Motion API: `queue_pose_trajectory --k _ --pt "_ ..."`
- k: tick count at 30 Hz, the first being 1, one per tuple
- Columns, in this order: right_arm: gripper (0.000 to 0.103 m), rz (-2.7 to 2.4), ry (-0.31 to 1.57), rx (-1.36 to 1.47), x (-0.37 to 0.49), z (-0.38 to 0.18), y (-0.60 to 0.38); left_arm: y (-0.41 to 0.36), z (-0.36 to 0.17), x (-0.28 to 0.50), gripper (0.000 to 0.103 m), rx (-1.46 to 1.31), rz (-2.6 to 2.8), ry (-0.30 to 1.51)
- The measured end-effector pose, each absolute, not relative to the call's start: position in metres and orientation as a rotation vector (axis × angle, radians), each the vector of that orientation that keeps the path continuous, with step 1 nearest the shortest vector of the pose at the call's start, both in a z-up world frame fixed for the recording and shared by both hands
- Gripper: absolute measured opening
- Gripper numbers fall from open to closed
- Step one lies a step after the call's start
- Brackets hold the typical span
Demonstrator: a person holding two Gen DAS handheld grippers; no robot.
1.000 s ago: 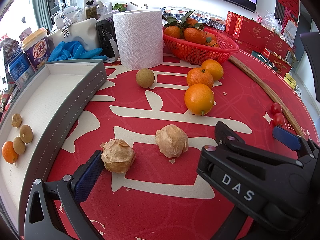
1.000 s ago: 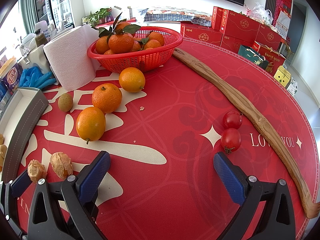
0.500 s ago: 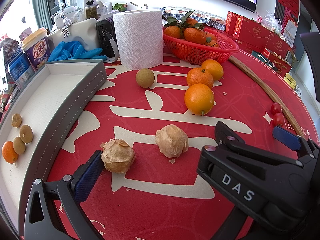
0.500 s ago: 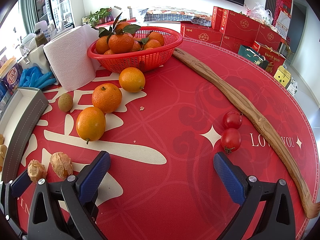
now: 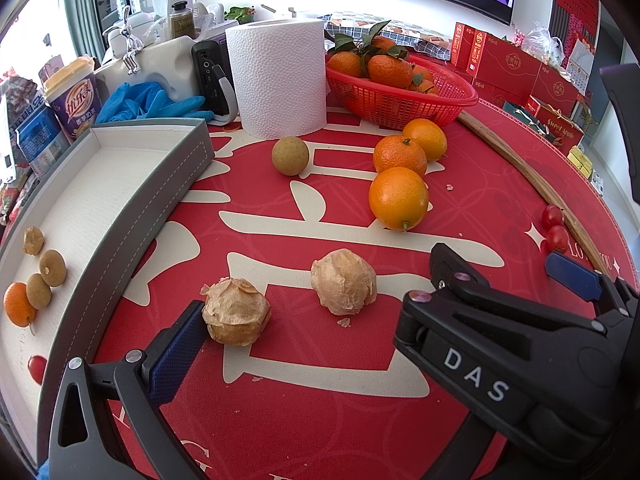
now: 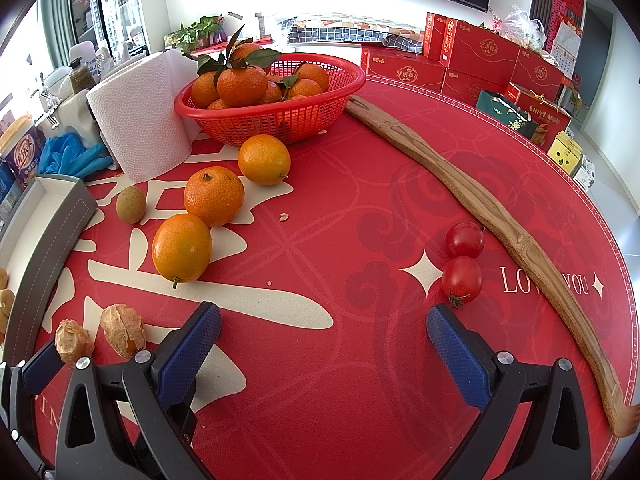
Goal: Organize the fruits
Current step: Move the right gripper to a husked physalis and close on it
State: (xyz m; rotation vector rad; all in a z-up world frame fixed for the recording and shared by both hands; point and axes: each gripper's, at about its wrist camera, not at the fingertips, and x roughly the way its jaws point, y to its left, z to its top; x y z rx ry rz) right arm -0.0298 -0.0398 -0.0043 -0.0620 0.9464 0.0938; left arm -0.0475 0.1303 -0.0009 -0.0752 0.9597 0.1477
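On the red mat lie two papery husk fruits (image 5: 236, 312) (image 5: 344, 282), three oranges (image 5: 398, 198), a brown longan (image 5: 290, 156) and two cherry tomatoes (image 6: 462, 262). A grey tray (image 5: 160, 184) at left holds a small orange, longans, a husk fruit and a tomato. My left gripper (image 5: 304, 340) is open; its left finger pad (image 5: 176, 356) touches the nearer husk fruit, and its right finger is hidden behind my right gripper's body. My right gripper (image 6: 320, 344) is open and empty, low over the mat, with the nearer tomato just beyond its right finger (image 6: 456, 344).
A red basket (image 6: 280, 120) of leafy tangerines stands at the back beside a paper towel roll (image 5: 280, 80). A long wooden stick (image 6: 480, 208) lies along the mat's right side. Blue gloves, a cup, bottles and red gift boxes crowd the far edges.
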Motion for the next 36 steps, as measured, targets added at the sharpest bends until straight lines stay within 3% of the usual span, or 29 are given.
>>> queue_pose_trajectory --k 30,36 --pt "0.103 0.407 0.940 -0.056 -0.029 -0.001 -0.082 0.146 0.025 -0.069 0.103 -0.016 -0.031 0.937" --pt "0.103 0.411 0.956 0.011 -0.032 0.003 -0.103 0.116 0.010 -0.052 0.092 0.112 -0.020 0.955"
